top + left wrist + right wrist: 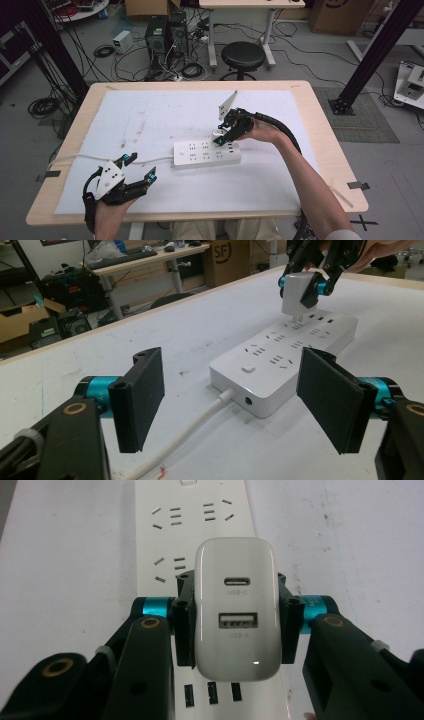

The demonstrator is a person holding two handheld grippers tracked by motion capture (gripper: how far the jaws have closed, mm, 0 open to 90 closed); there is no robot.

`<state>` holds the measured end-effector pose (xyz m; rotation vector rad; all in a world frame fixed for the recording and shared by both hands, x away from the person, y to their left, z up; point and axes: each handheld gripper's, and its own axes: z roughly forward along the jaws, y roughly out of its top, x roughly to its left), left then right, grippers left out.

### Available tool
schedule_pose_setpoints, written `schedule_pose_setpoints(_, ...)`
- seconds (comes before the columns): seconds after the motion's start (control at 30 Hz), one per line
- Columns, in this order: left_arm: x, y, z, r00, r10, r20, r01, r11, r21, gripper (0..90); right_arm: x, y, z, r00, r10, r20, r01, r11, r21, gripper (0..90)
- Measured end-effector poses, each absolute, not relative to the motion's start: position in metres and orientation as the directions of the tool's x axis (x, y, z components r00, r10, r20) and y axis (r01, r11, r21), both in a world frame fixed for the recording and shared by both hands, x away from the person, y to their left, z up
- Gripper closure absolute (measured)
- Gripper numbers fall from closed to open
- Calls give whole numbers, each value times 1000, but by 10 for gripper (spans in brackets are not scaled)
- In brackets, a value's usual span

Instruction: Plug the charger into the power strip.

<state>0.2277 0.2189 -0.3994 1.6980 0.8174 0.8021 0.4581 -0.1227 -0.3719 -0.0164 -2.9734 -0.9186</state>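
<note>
White charger [236,612] clenched in right claw [235,625] over power strip [206,153]; left claw [240,400] wide, empty.

charger [236,610]: glossy smooth white plastic | power strip [206,153]: smooth white plastic, satin | bench [320,120]: pale wood, matt white sheet | hand-held gripper pads [143,397]: matt black

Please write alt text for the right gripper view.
The right claw grips a white charger by its sides, directly above a white power strip. Its face shows one USB-C and one USB-A port.
</note>
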Motion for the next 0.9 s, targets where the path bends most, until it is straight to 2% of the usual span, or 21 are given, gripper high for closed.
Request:
schedule_pose_setpoints(0.23, 227, 219, -400, 543, 831, 120, 140, -230, 963, 272, 459, -122, -374, -1000, -21, 16, -8, 836, 549, 632)
schedule_pose_setpoints(0.33, 225, 221, -401, 538, 835, 119, 146, -231, 962, 272, 460, -116, -371, -998, -59, -23, -63, 862, 503, 632)
schedule_pose_setpoints(0.47, 223, 222, -402, 533, 839, 111, 151, -224, 963, 272, 461, -113, -373, -997, -73, 4, -61, 862, 504, 632)
schedule_pose_setpoints(0.9, 222, 220, -404, 540, 835, 111, 156, -228, 961, 272, 461, -111, -379, -996, -88, 4, -73, 860, 504, 635)
